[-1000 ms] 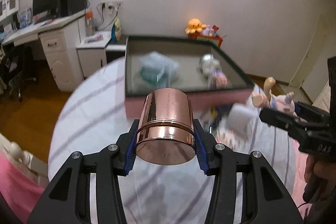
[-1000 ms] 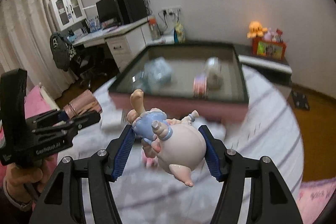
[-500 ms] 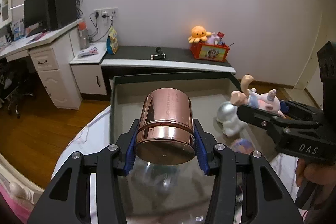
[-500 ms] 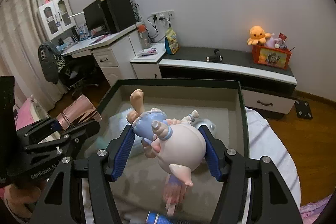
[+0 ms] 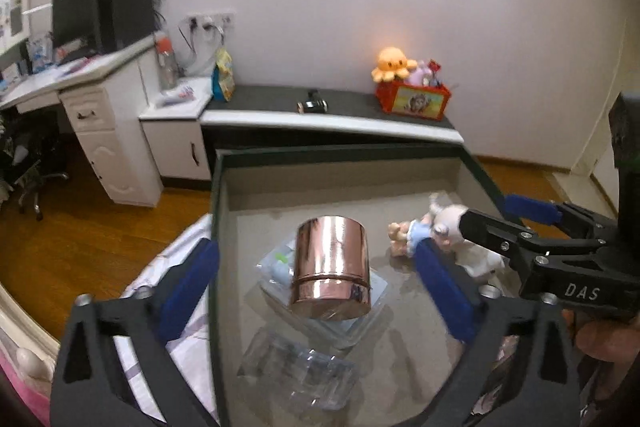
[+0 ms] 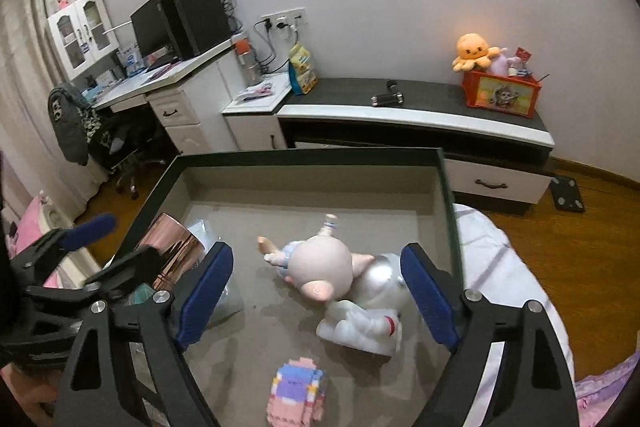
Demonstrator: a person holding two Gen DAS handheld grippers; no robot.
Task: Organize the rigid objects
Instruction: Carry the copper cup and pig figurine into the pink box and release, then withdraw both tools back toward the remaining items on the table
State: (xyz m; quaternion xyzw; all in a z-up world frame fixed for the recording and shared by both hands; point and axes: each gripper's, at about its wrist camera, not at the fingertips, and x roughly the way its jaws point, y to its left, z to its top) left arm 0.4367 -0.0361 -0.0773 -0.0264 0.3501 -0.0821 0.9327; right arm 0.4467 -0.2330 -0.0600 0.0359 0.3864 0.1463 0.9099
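Observation:
A copper cup [image 5: 330,263] lies on its side on clear plastic packets [image 5: 296,363] inside the dark-rimmed box [image 5: 340,151]. My left gripper [image 5: 316,287] hangs over it with its jaws opening wide, and neither pad touches the cup. In the right wrist view a pig doll [image 6: 316,267] lies on the box floor [image 6: 248,219], leaning against a silver astronaut figure [image 6: 372,311]. My right gripper [image 6: 316,297] is above the doll, jaws opening, pads apart from it. The cup [image 6: 172,247] and left gripper [image 6: 92,247] show at the left.
A pink and blue block figure [image 6: 298,393] lies near the box's front. The box sits on a striped bed sheet [image 6: 492,247]. Behind it stand a low cabinet [image 6: 420,107] with an orange octopus plush [image 6: 472,51] and a white desk [image 6: 172,91].
Both grippers moved forward over the box and opened. The cup dropped from the left jaws onto the plastic packets. The doll left the right jaws and lies on the box floor.

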